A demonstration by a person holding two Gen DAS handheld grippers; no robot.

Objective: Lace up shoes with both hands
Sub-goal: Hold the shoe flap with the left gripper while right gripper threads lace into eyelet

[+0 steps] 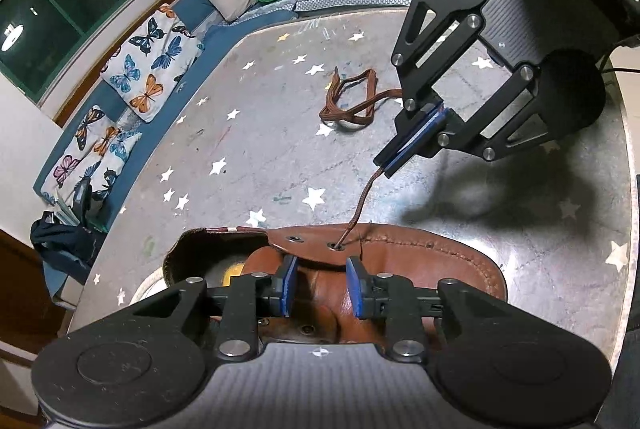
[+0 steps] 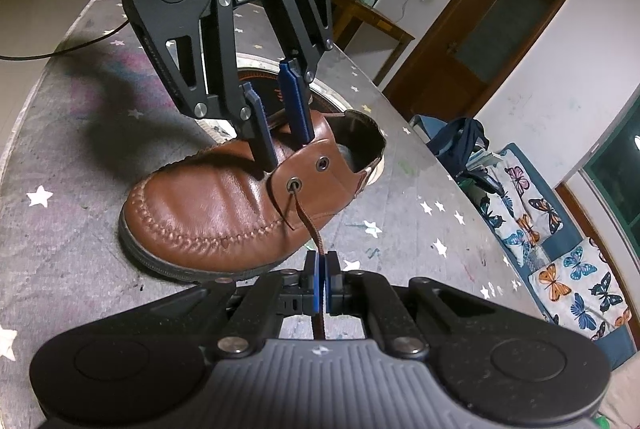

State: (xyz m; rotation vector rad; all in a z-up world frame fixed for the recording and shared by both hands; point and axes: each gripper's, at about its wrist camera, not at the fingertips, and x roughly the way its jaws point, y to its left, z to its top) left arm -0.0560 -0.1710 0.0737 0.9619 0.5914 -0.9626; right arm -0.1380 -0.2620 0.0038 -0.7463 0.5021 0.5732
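A brown leather shoe [image 2: 216, 205] stands on the star-patterned table, toe to the left in the right wrist view. A brown lace [image 2: 308, 225] runs out of the front eyelet [image 2: 294, 184] of the near flap, fairly taut, into my right gripper [image 2: 321, 269], which is shut on it just in front of the shoe. My left gripper [image 2: 288, 151] comes down from above, open, with both fingers over the tongue behind that flap. In the left wrist view the left gripper [image 1: 321, 285] is open over the shoe [image 1: 420, 261]. The right gripper [image 1: 386, 167] pinches the lace [image 1: 360, 209].
The rest of the lace lies in a loose bundle [image 1: 352, 101] farther out on the table [image 1: 248, 157]. A round white-rimmed object [image 2: 332, 95] sits right behind the shoe. A black cable [image 2: 60, 53] crosses the table edge. A bench with butterfly cushions [image 1: 152, 61] runs along the far side.
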